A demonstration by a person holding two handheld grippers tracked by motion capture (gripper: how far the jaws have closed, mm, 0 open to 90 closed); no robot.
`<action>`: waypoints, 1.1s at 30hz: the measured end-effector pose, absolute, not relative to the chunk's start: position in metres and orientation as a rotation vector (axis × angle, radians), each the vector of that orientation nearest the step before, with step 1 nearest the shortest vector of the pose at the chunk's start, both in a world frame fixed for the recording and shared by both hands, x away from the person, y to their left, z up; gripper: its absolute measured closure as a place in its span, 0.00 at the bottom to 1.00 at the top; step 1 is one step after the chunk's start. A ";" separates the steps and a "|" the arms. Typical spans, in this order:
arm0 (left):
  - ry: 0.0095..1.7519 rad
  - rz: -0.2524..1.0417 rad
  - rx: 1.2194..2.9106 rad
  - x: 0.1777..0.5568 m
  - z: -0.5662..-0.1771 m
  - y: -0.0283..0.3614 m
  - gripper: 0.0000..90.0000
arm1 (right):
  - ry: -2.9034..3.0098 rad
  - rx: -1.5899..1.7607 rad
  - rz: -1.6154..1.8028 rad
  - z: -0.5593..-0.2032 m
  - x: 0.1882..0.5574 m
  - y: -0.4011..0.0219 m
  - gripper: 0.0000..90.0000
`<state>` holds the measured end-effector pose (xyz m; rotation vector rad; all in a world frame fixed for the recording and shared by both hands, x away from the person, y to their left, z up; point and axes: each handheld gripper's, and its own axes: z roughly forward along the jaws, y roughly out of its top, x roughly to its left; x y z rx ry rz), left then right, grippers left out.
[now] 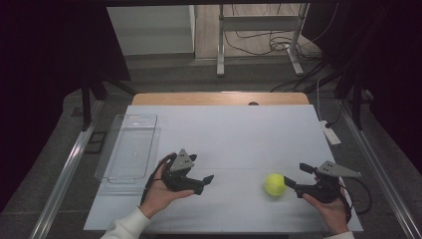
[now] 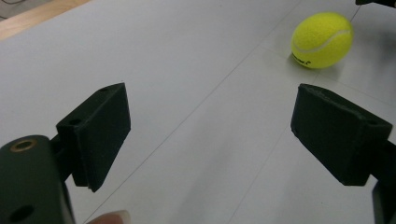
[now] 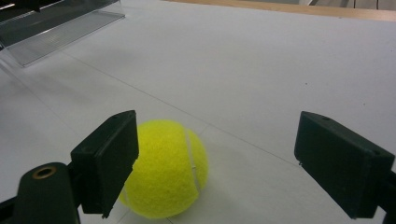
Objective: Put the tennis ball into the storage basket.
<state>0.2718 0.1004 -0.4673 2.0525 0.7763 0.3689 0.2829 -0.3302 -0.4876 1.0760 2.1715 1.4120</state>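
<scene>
A tennis ball [image 1: 275,184] sits on the white table [image 1: 234,134], toward the person's right and close to the near edge. The right gripper [image 1: 293,177] is lined up right next to it, jaws spread wide with nothing pinched between them. In the right gripper view the ball [image 3: 163,168] sits just in front of one jaw and partly tucked behind it, with lots of bare table between it and the other jaw, so it's not centred in the opening yet. Looks like the person is sizing up a grab, and the hand probably needs a small sideways nudge before closing or the ball will just roll off.

The left gripper [image 1: 205,182] rests low over the table in the person's left hand [image 1: 158,191], also with its jaws apart and empty, pointing across toward the ball [image 2: 322,39], which is well off from it. It's probably just parked there out of the way.

A clear plastic tray [image 1: 128,147] lies empty at the left side of the table, which makes it the likely drop spot for the ball.
</scene>
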 end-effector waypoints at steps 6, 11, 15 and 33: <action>0.758 0.364 2.065 0.274 -0.467 0.092 0.14 | 2.171 1.077 1.411 -0.488 0.283 -0.330 0.15; 0.749 0.358 2.071 0.276 -0.466 0.087 0.14 | 2.171 1.079 1.407 -0.488 0.283 -0.330 0.15; 0.741 0.352 2.076 0.277 -0.466 0.083 0.14 | 2.173 1.079 1.407 -0.488 0.283 -0.330 0.15; 0.705 0.330 2.094 0.282 -0.465 0.066 0.14 | 2.167 1.081 1.413 -0.488 0.283 -0.332 0.15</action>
